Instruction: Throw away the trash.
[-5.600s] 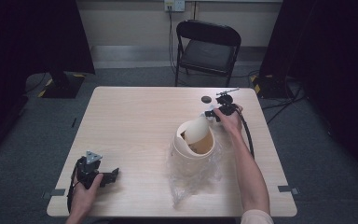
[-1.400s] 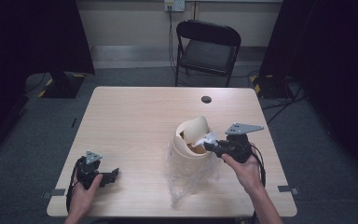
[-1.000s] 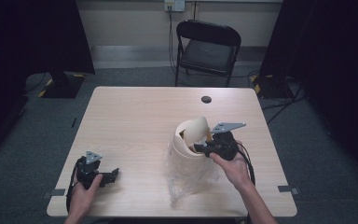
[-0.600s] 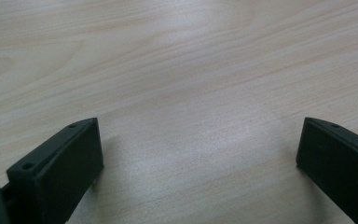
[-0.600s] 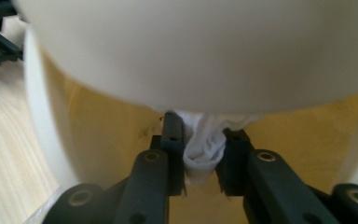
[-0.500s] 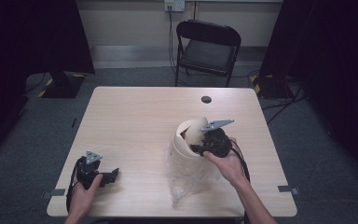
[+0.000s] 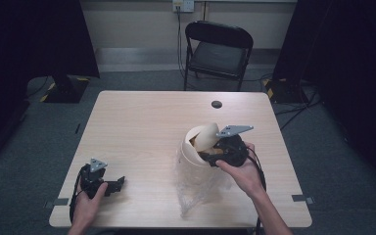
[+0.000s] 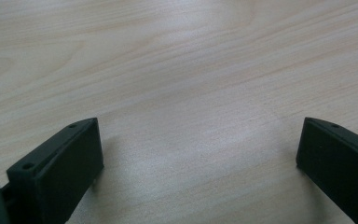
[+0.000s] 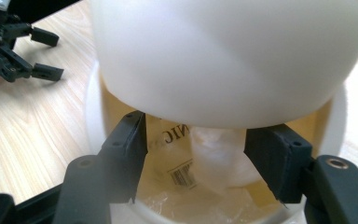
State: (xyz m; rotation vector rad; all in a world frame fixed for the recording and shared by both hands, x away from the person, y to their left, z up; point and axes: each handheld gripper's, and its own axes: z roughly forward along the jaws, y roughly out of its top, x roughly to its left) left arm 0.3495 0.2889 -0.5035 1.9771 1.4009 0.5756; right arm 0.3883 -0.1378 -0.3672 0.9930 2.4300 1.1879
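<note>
White tub (image 7: 196, 149) stands right of table centre on crinkled clear plastic wrap (image 7: 196, 188), its hinged lid (image 7: 206, 136) tipped up. I judge it light, thin-walled, smooth and slippery; best taken by the rim. Inside: a wad of soft film (image 9: 219, 156) over a barcoded label. My right gripper (image 9: 193, 140) has just been opening, jaws parted astride the wad, pressing nothing. Left gripper (image 7: 100, 180) rests spread on the pale wood-grain table (image 7: 142, 122).

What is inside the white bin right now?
Inside the white bin: a crumpled white wad and a yellowish barcoded package. The tilted swing lid hides whatever lies deeper.
</note>
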